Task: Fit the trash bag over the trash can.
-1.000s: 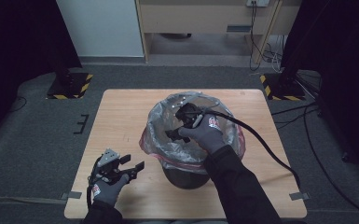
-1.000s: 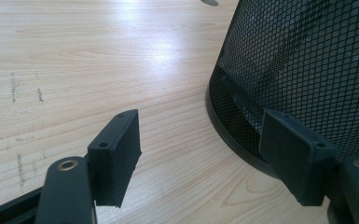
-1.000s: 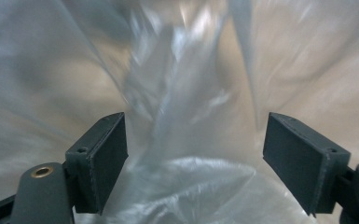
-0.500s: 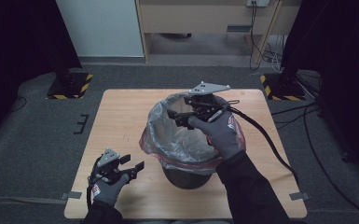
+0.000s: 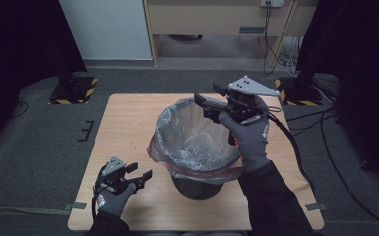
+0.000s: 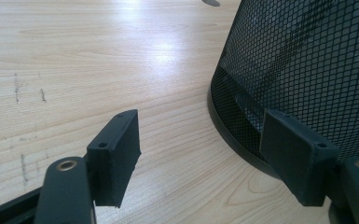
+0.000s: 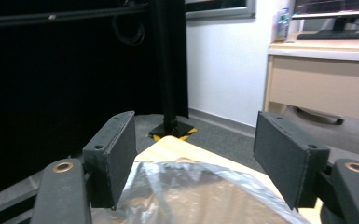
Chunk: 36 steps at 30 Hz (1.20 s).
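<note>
Two tools gape empty: my right tool has been narrowing above the bag-lined bin's far rim, left tool beside its base.

A lab-like recording room: black curtains, hazard-striped stand bases, trailing cables, grey carpet.

Matt black mesh bin, glossy plastic liner (crinkly), smooth wood table.

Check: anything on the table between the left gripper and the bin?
Nothing: just bare table between the left gripper and the bin, as the high view and left gripper view show.
</note>
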Each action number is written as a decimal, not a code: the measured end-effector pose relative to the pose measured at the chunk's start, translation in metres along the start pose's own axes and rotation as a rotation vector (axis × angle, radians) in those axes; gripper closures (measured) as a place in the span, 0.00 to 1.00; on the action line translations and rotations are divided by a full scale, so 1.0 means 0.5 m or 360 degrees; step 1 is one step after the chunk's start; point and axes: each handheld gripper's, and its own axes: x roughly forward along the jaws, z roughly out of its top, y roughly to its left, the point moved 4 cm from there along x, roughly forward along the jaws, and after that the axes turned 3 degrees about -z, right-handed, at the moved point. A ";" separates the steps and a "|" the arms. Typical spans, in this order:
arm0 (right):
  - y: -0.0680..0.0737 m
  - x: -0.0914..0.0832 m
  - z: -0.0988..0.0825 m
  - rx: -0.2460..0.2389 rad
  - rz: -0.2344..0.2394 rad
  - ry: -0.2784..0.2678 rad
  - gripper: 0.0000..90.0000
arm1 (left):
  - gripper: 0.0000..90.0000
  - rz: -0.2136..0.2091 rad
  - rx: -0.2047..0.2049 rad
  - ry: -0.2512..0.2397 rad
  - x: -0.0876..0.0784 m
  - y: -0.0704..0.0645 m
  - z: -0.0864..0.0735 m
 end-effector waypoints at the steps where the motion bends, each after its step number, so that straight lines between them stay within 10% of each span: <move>1: -0.008 -0.006 0.001 -0.0001 -0.0027 -0.0017 0.35 | 0.31 -0.0003 -0.0003 -0.0002 0.000 0.000 0.000; 16: -0.157 -0.106 -0.048 0.0087 -0.0400 -0.0206 0.34 | 0.31 0.0001 -0.0003 -0.0001 0.000 0.000 0.000; 27: -0.252 -0.141 -0.170 0.0218 -0.0528 -0.0112 0.33 | 0.31 0.0005 0.0001 0.0000 -0.001 0.001 0.000; 36: -0.301 -0.142 -0.313 0.0296 -0.0587 0.0135 0.33 | 0.30 0.0011 -0.0003 0.0001 -0.002 0.003 0.000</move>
